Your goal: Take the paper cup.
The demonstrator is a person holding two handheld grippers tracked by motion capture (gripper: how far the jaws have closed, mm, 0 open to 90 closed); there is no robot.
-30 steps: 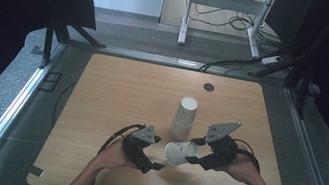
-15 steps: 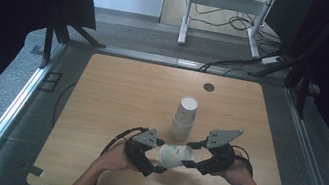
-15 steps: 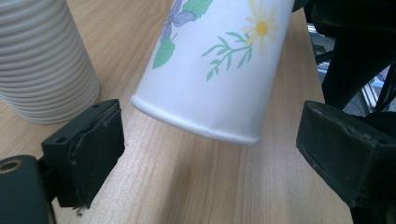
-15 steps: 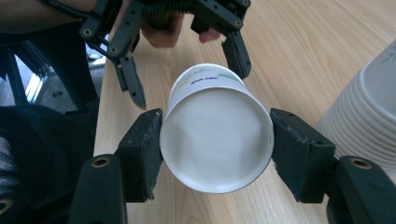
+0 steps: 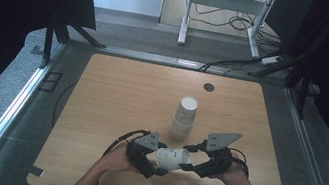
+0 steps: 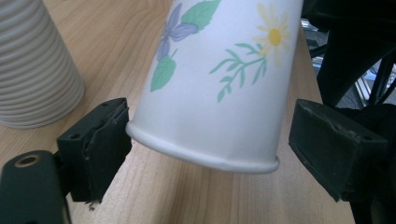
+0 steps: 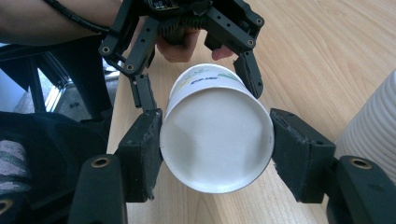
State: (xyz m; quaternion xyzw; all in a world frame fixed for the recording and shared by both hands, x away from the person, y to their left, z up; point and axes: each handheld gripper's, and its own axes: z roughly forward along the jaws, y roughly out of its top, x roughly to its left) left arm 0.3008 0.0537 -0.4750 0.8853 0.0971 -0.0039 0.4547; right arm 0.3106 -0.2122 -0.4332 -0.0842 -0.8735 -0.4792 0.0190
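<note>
Just beyond the held cup (image 5: 170, 158), a cup stack (image 5: 184, 117).

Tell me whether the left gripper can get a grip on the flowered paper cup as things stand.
Probably yes. The left gripper already has its jaws on either side of the flowered paper cup, closing in, with one side not yet touching. Nothing lies between. The right gripper holds the cup's other end.

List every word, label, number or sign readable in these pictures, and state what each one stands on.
Small blue print on the wall of the flowered paper cup, right gripper view: too small and blurred to read.
Flowered paper cup, left gripper view: leaf and daisy pattern, no lettering.
Ribbed stack of cups: no text.
Table: no text.
</note>
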